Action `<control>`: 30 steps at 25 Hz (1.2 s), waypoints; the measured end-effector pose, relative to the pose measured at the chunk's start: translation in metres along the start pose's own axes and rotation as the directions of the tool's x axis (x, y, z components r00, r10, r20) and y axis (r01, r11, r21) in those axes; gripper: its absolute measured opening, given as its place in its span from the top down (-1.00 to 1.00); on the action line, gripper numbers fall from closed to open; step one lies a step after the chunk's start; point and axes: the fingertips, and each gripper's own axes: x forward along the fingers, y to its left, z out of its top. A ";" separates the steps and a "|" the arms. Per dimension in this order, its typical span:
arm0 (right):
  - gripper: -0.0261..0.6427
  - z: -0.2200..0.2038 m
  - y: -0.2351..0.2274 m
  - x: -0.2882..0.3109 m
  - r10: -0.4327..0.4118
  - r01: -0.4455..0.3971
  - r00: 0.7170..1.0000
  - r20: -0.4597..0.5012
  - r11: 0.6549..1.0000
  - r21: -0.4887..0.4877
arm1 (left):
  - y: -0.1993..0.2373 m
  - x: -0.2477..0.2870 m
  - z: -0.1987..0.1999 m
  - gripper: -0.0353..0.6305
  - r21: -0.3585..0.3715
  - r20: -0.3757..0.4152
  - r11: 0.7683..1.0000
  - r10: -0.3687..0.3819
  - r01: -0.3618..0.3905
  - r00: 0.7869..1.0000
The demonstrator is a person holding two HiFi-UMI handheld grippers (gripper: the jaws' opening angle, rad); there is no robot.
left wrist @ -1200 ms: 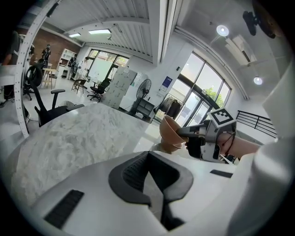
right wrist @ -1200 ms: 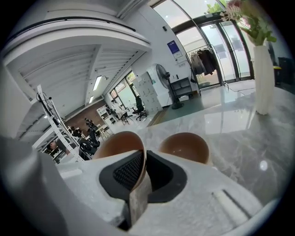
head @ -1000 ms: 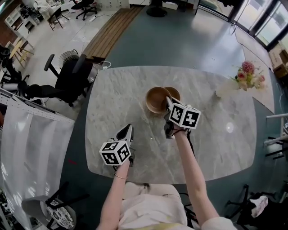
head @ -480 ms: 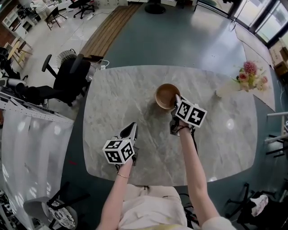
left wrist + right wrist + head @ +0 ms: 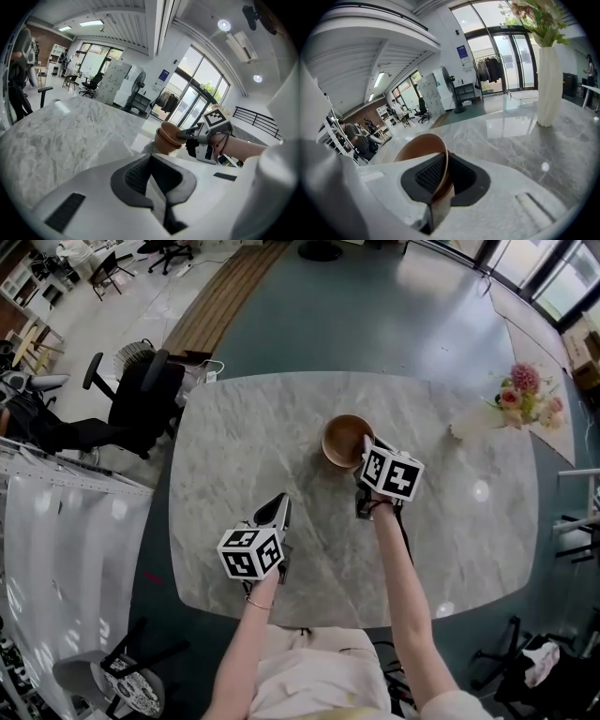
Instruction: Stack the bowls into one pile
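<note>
Two brown wooden bowls (image 5: pixel 345 440) sit nested as one pile on the marble table (image 5: pixel 262 427), a little beyond its middle. In the left gripper view the upper bowl (image 5: pixel 169 133) leans slightly inside the lower one. My right gripper (image 5: pixel 367 448) is shut on the upper bowl's near rim (image 5: pixel 423 151), one pad inside and one outside. My left gripper (image 5: pixel 280 510) hovers over the table nearer me and to the left, well apart from the pile, shut with nothing in it (image 5: pixel 151 161).
A white vase of pink flowers (image 5: pixel 511 407) stands at the table's far right, also tall in the right gripper view (image 5: pixel 551 84). A black office chair (image 5: pixel 141 399) stands off the table's far left corner.
The right gripper carried its bowl rightward and down onto the second bowl, so two separate rims became one pile. The left gripper edged forward over the table.
</note>
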 end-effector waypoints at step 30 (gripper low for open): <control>0.49 -0.004 0.018 -0.006 0.046 -0.043 0.999 0.008 0.974 -0.224 | -0.001 -0.002 -0.007 0.90 -0.001 -0.012 1.000 0.008 -0.008 1.000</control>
